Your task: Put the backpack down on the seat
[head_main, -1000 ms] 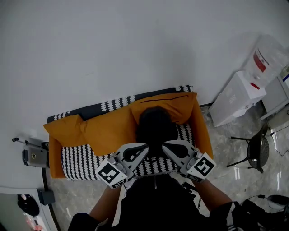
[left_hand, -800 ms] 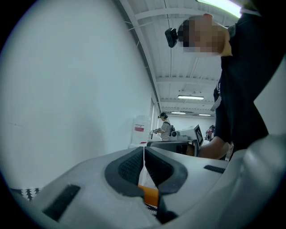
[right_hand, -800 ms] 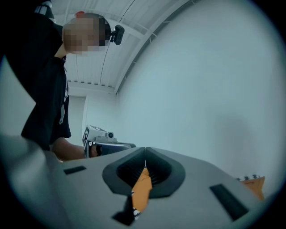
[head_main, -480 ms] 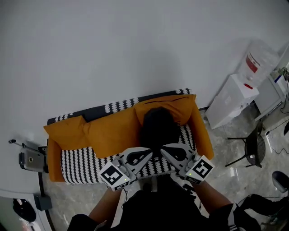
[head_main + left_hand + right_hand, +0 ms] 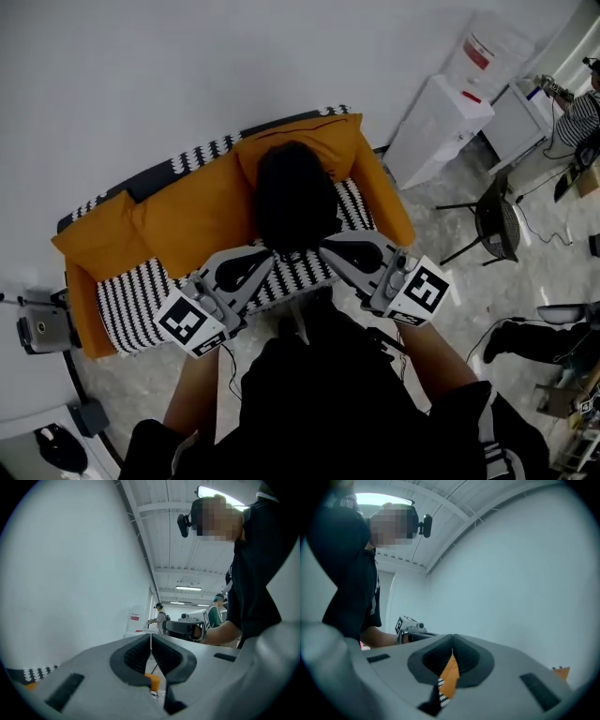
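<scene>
While the backpack (image 5: 292, 197) seemingly occupies the sofa (image 5: 131, 302), left gripper (image 5: 267, 256) and right gripper (image 5: 324, 249) have fingers together.

left gripper (image 5: 270, 254) | right gripper (image 5: 323, 247) | both drawn back from backpack (image 5: 292, 192)

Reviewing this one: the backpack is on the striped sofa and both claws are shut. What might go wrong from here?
1. The backpack rests against the orange cushion with little of the seat in front of it, so it might slump forward.
2. The left claw and right claw are shut and empty right at its base; a stray move could nudge it.
</scene>
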The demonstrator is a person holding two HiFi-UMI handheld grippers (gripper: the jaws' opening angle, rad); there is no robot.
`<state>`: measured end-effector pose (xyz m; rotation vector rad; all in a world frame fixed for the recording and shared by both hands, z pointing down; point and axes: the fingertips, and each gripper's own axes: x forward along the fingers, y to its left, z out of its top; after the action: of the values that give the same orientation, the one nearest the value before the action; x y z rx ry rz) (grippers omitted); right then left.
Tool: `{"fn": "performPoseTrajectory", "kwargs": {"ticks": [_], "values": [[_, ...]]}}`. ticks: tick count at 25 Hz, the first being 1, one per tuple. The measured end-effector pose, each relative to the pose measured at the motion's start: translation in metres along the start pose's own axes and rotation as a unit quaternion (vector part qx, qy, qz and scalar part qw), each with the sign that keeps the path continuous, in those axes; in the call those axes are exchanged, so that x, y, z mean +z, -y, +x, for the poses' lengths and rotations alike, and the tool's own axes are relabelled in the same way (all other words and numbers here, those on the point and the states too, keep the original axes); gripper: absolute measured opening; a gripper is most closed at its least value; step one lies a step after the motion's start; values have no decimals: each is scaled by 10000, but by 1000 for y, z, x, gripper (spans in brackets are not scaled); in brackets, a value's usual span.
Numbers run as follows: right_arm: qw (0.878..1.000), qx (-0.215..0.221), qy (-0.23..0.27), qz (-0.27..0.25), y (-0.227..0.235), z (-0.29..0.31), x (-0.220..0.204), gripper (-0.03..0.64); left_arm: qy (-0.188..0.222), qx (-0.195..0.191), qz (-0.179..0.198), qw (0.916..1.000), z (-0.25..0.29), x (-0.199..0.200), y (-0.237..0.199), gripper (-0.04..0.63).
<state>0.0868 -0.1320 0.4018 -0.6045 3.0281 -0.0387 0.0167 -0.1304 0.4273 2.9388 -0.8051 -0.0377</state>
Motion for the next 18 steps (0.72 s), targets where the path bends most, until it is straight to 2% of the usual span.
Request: {"fn": "performPoseTrajectory", "kwargs": {"ticks": [5, 9, 14, 18], "values": [[9998, -162, -23, 102, -15, -29, 3, 28, 31, -294, 151, 9994, 5, 7, 30, 28], [9998, -129, 33, 112, -25, -49, 8, 28, 70, -374, 342, 9987, 9, 18, 49, 28], [9997, -130, 155, 157, -29, -74, 14, 28, -34, -489, 313, 9983, 22, 12, 68, 28], [9990, -190, 179, 352, -32, -90, 2, 26, -107, -515, 290, 9982, 25, 1, 83, 29]]}}
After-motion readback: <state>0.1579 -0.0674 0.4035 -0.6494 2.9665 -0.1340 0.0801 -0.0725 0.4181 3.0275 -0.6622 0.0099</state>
